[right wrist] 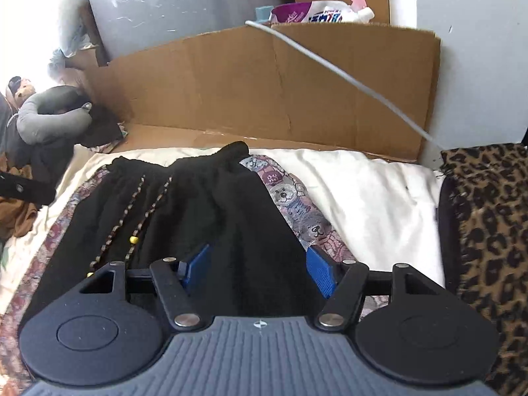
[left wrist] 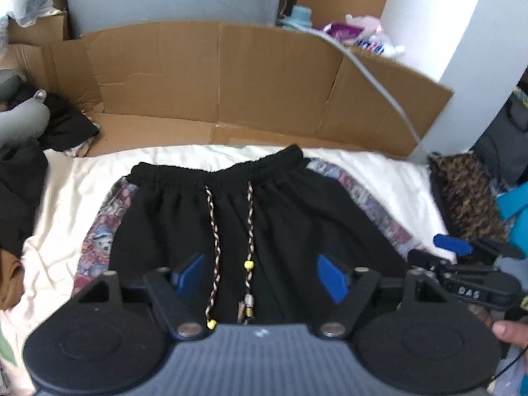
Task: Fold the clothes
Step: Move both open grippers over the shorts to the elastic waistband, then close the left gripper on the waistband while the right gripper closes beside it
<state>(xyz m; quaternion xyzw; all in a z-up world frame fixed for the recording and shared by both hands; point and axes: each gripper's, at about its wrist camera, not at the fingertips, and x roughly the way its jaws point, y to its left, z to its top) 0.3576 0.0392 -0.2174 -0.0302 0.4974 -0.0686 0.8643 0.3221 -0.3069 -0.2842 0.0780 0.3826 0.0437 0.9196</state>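
Note:
Black shorts (left wrist: 290, 217) with patterned teddy-bear side panels and a braided drawstring (left wrist: 213, 227) lie flat on a white sheet (left wrist: 59, 231), waistband away from me. My left gripper (left wrist: 260, 275) hovers open over the lower middle of the shorts, blue pads wide apart, nothing between them. In the right wrist view the same shorts (right wrist: 211, 217) fill the middle, and my right gripper (right wrist: 259, 269) stands open above their right leg near the patterned panel (right wrist: 297, 208). The right gripper (left wrist: 462, 254) also shows at the right edge of the left wrist view.
A cardboard sheet (left wrist: 217, 76) stands behind the bed with a grey cable (left wrist: 379, 85) across it. A grey neck pillow (right wrist: 49, 118) and dark clothes (left wrist: 19, 178) lie at the left. A leopard-print cloth (right wrist: 488, 231) lies at the right. A hand (left wrist: 510, 330) shows at the lower right.

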